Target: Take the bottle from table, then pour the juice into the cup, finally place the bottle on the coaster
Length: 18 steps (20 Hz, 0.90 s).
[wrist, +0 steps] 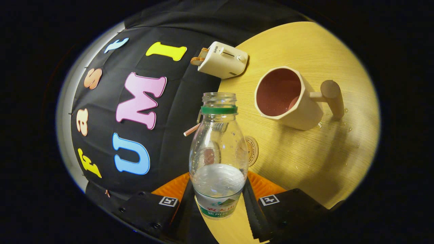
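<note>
currently the view is rolled sideways. claw [218,200] is pinching the bottle [218,152], both fingers [184,200] pressed on its lower body; cap off, green ring at the neck, some clear liquid left in it. coaster [252,150] lies on the wooden surface [305,51] just behind the bottle. toaster [222,60] sits at the surface's far edge. cup [288,98] with a peg handle stands beyond the claw, water drops scattered near it.
</note>
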Motion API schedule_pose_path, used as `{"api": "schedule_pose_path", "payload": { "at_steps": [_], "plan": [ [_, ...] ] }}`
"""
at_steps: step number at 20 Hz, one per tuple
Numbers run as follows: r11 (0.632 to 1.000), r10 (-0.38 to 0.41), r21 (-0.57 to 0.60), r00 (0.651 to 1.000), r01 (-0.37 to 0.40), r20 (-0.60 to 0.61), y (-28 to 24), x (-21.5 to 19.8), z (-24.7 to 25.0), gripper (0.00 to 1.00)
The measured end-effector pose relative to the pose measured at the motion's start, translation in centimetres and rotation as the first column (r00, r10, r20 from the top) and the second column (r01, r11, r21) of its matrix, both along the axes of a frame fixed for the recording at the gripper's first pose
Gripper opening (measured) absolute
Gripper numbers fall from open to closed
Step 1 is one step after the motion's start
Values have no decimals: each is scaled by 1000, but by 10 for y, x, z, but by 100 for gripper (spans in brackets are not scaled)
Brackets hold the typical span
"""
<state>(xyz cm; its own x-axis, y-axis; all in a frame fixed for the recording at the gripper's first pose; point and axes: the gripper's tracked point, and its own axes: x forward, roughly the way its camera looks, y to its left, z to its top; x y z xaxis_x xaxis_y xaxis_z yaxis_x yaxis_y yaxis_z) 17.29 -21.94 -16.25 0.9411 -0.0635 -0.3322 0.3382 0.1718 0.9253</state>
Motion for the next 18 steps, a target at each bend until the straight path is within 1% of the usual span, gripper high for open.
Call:
{"api": "schedule_pose_path", "payload": {
  "at_steps": [3,6,11,18],
  "plan": [
    [995,-38,91,999,39,-8,-8,3,0,72],
    [980,-76,181,997,80,-28,-14,8,-3,72],
    [954,-117,272,992,128,-55,-19,16,-2,72],
    [892,-167,408,981,192,-96,-21,20,-4,72]
  ]
}}
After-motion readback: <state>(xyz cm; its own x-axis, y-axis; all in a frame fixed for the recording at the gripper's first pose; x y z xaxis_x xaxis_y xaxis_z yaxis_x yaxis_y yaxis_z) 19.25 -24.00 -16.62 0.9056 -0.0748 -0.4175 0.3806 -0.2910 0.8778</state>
